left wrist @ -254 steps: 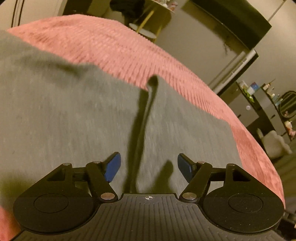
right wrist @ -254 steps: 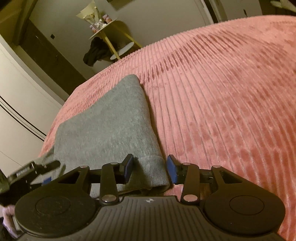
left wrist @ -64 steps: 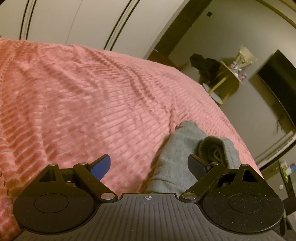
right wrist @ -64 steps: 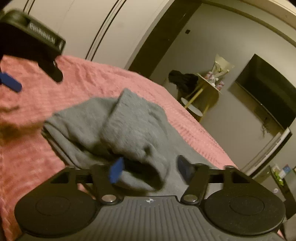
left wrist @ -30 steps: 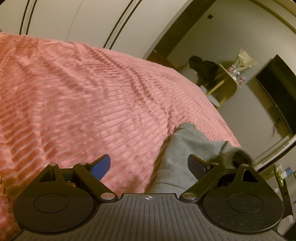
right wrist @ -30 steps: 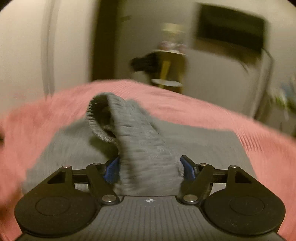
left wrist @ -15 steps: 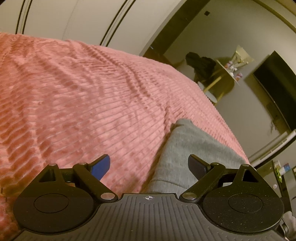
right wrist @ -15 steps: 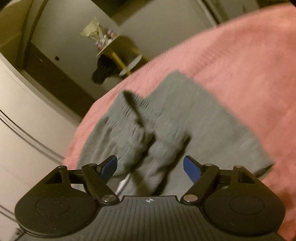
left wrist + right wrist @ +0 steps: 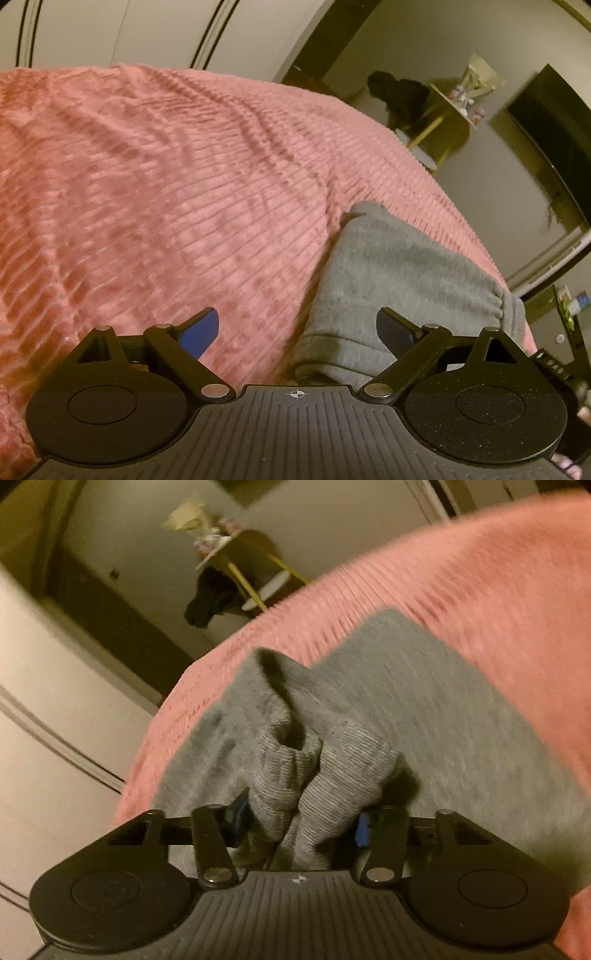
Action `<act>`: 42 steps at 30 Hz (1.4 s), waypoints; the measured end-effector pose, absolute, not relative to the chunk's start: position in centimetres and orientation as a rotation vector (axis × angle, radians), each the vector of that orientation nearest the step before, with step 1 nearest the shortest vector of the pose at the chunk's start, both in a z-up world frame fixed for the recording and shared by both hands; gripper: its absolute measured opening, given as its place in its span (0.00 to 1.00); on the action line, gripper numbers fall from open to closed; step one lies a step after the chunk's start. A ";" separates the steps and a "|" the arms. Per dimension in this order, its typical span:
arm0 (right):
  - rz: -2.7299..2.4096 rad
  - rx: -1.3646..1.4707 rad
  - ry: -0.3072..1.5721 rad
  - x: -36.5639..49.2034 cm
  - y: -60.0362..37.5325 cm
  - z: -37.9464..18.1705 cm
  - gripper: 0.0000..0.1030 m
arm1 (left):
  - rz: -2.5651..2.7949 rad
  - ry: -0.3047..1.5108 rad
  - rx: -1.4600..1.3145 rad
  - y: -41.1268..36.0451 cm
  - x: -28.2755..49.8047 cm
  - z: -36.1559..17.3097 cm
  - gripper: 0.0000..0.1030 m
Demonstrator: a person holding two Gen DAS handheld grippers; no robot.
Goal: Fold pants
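My bed [image 9: 155,177] wore a pink ribbed cover; the grey pants [image 9: 461,716] lay directly on it, partly folded, cuffs bunched up on top.

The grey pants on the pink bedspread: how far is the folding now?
Done: the grey pants already lie doubled on the pink bedspread. In hand: the right claw, just closing, bunches the ribbed cuffs. The left claw is open. Left: laying the cuffs flat.
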State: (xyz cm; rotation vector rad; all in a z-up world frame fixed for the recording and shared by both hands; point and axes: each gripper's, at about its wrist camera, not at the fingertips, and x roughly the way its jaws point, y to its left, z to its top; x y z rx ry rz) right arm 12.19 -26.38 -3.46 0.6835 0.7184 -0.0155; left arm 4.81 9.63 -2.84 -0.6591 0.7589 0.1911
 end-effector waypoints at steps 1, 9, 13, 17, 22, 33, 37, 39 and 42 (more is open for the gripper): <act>0.000 0.653 0.686 11.8 -26.1 -2.4 0.43 | 0.190 0.759 -0.654 9.6 4.8 -2.8 0.93; -0.097 0.589 0.427 6.1 -27.4 2.7 0.41 | 0.188 0.755 -0.645 9.4 4.5 -2.4 0.93; -0.220 0.528 0.528 5.4 -29.5 -0.5 0.42 | 0.180 0.781 -0.594 8.6 5.0 -2.3 0.93; -0.245 0.647 0.634 5.6 -32.0 -3.7 0.49 | 0.174 0.828 -0.552 8.0 5.4 -2.4 0.93; -0.178 0.845 0.595 4.8 -33.4 -3.4 0.59 | 0.151 0.872 -0.524 7.5 5.8 -2.6 0.94; -0.160 0.808 0.556 3.8 -32.7 -2.9 0.42 | 0.158 0.931 -0.430 6.3 6.2 -2.8 0.94; -0.205 0.812 0.577 3.1 -33.8 -3.0 0.43 | 0.167 0.937 -0.421 6.1 6.3 -2.8 0.94; -0.262 0.775 0.659 3.6 -33.8 -4.0 0.46 | 0.172 0.946 -0.409 6.0 6.4 -2.8 0.94; -0.244 0.757 0.671 3.7 -33.7 -4.0 0.51 | 0.180 0.957 -0.395 5.8 6.5 -2.8 0.94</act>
